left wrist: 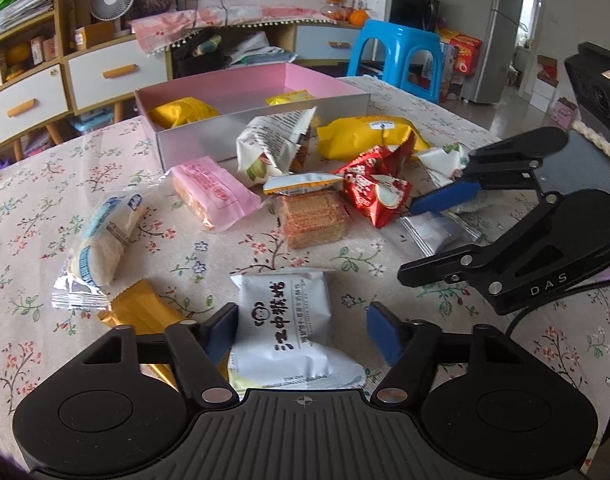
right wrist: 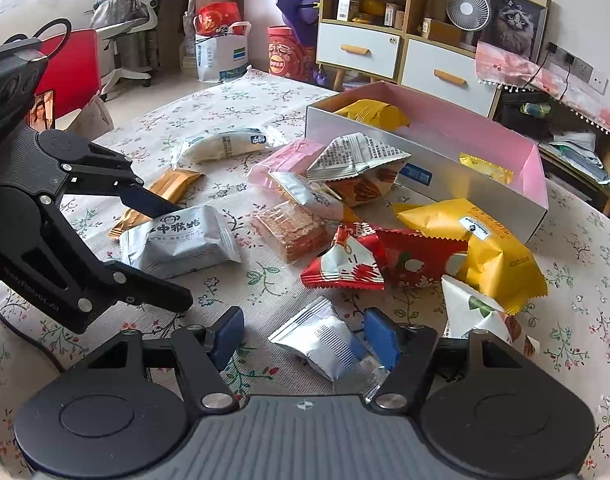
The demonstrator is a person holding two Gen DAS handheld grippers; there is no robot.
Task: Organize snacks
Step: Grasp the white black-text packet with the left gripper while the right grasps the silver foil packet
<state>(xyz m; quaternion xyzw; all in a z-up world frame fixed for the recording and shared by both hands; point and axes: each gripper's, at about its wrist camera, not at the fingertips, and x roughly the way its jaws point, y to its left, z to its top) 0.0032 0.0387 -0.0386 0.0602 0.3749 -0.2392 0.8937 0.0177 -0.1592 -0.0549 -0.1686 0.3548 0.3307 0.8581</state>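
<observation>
The left gripper stands half open astride a white pillow-pack snack with black lettering. Its left pad is at the packet's edge, though I cannot tell if it touches, and the right pad is clear of it, so nothing is gripped. The right gripper is likewise half open around a small silver sachet; its right pad sits at the sachet's edge, contact uncertain, and the other is apart.

Both packets look light, air-puffed and slick, and the foil would likely crumple and slide. Pinching across the filled middle, not the flat crimped ends, seems safest, and gently, since biscuits inside may crack.

Both lie on the floral tablecloth toward its near edge. Beyond, a loose heap holds a red packet, a yellow packet and wafers in clear wrap. The pink-lined box behind them already holds two yellow packs.
</observation>
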